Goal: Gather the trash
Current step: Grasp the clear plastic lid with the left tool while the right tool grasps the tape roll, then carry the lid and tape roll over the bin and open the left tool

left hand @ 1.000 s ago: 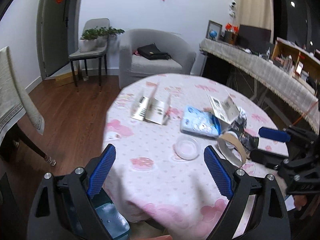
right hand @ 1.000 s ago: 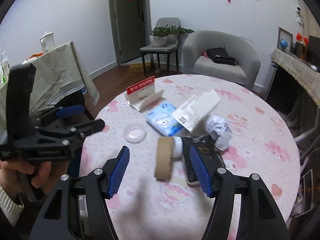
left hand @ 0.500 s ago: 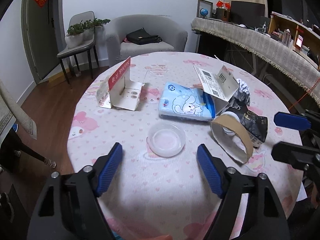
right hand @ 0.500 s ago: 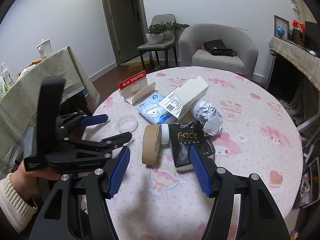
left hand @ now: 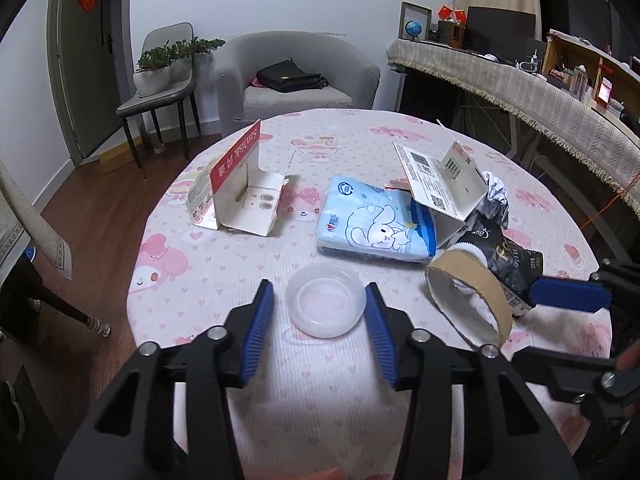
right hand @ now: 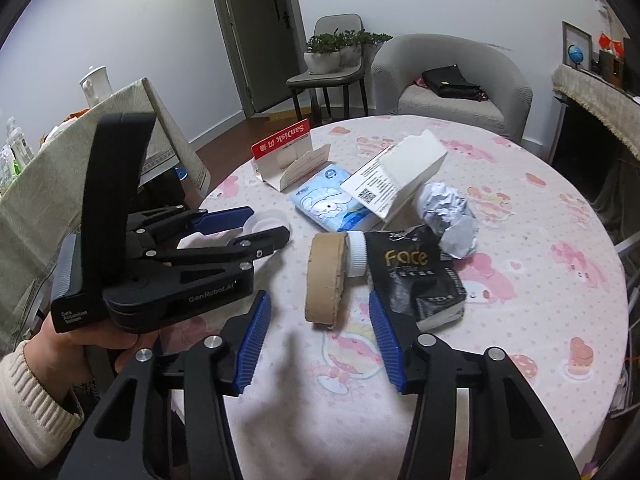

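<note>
The left gripper (left hand: 319, 312) had advanced until its open jaws bracketed the clear plastic lid (left hand: 326, 305), low centre; the right gripper (right hand: 318, 322) stayed open before the cardboard ring (right hand: 326, 280), ready for grasping.

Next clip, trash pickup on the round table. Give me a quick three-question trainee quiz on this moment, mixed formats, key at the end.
1. True or false: the left gripper is shut on the clear plastic lid.
2. Multiple choice: what lies directly ahead of the right gripper? A) the SanDisk card package B) the cardboard tape roll C) the crumpled foil ball
3. Fill in: the white carton leans on the blue ____ pack.

Key
1. False: the jaws are open on either side of the lid, not yet closed on it.
2. B
3. tissue
</note>
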`<state>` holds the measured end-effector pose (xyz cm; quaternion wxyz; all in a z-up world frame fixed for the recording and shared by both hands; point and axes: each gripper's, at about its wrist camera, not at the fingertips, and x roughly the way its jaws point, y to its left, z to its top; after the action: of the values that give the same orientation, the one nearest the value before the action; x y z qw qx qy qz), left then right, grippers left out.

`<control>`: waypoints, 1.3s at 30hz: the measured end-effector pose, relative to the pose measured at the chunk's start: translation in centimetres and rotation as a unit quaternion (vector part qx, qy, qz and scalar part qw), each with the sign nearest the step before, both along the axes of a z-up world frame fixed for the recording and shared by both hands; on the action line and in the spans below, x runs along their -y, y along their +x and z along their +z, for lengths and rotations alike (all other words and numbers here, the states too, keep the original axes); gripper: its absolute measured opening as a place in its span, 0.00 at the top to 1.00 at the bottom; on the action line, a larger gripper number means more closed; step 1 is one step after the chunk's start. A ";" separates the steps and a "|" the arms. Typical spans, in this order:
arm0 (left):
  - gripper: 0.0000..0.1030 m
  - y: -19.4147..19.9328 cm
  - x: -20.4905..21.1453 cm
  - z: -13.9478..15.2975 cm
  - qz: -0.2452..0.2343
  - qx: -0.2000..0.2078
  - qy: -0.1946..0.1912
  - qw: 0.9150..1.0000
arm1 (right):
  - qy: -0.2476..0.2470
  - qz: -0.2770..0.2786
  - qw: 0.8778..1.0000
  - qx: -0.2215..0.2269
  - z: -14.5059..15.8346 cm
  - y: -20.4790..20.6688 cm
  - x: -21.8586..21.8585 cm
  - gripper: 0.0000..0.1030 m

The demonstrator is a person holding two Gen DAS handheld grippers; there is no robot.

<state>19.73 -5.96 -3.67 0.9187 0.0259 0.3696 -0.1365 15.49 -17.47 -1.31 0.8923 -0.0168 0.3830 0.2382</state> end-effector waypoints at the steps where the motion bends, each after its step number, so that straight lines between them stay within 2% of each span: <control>1: 0.59 0.0 -0.1 0.0 0.001 -0.001 -0.002 1.000 | -0.003 0.000 1.000 -0.002 -0.1 0.1 -0.2 0.53; 8: 0.59 0.3 -1.2 0.2 0.005 -0.009 -0.032 0.999 | -0.020 -0.008 1.000 -0.009 -1.1 0.7 -0.8 0.56; 13: 0.59 -0.1 -2.4 0.4 0.015 -0.010 -0.049 0.999 | -0.023 -0.016 1.000 -0.014 -1.5 1.4 -1.0 0.64; 19: 0.59 -0.5 -3.3 0.7 0.018 -0.007 -0.051 0.999 | -0.031 -0.029 0.999 -0.017 -1.9 2.0 -1.9 0.71; 23: 0.59 -1.0 -4.0 0.9 0.017 -0.003 -0.051 0.999 | -0.033 -0.043 0.998 -0.015 -1.9 2.4 -2.4 0.82; 39: 0.59 -2.9 -9.4 1.9 0.050 0.006 -0.055 0.997 | -0.026 -0.026 0.999 0.001 -1.1 2.6 -7.2 0.83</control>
<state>16.85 3.41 -1.82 0.9268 -0.0420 0.3566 -0.1099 18.11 -10.30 -2.42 0.8978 -0.0301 0.3886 0.2050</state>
